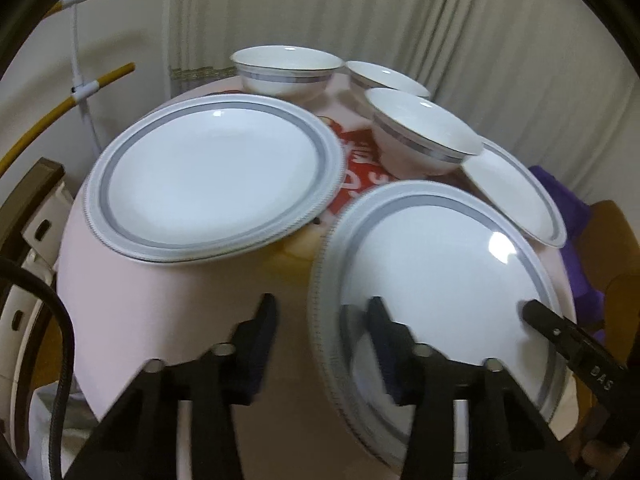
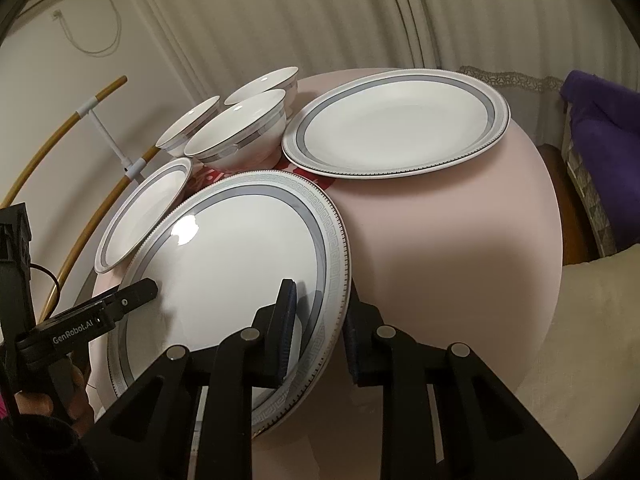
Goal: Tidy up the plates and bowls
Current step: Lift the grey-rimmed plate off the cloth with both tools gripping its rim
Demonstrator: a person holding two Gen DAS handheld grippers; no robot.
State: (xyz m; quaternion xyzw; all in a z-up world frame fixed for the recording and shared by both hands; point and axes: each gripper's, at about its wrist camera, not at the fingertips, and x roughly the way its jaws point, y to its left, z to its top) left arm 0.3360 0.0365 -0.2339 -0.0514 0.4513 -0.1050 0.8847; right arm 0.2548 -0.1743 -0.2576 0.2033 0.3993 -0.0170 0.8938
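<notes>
Crowding pink round table point(image 2: 460, 248): 3 bowls, 3 plates; beige curtains point(image 2: 280, 12) behind.

Pink round table point(image 2: 460, 240), pleated beige curtain point(image 1: 360, 8), purple cloth point(image 2: 600, 120), yellow-and-white hoop rack point(image 1: 80, 92)

My table point(image 2: 460, 248) has a round pink top with a red print point(image 1: 360, 176) near its middle. On it lie two large grey-banded plates: one point(image 2: 240, 264) overhanging the edge nearest me, another point(image 2: 400, 124) toward the opposite edge. A smaller plate point(image 2: 144, 216) sits at the rim, beside the near one. Three white bowls point(image 2: 236, 132) cluster close together along the far edge.
</notes>
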